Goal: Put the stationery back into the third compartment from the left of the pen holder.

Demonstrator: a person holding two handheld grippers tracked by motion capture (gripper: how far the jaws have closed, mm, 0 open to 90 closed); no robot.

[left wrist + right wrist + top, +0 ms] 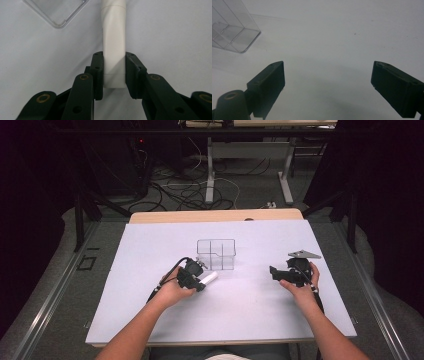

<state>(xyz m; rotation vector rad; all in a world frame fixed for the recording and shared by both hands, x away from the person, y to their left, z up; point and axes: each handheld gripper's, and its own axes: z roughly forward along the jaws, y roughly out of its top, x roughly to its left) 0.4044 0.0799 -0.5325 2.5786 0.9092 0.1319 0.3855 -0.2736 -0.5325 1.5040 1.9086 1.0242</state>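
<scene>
A white tube [114,45] lies on the white table sheet, its capped end pointing away from the camera in the left gripper view. My left gripper [114,72] is shut on the tube's flat rear end, both pads pressed against its sides. From above, the tube [209,279] sticks out of the left gripper [196,281] just in front of a clear plastic organiser [216,254] with several compartments. My right gripper [276,272] rests to the right, its jaws wide open over bare sheet [328,82] with nothing between them.
The organiser's corner [58,22] lies up and left of the tube; it also appears as a clear box [233,37] at the upper left. The white sheet [250,315] covers a wooden table [215,215]. Cables and desk legs stand on the floor beyond.
</scene>
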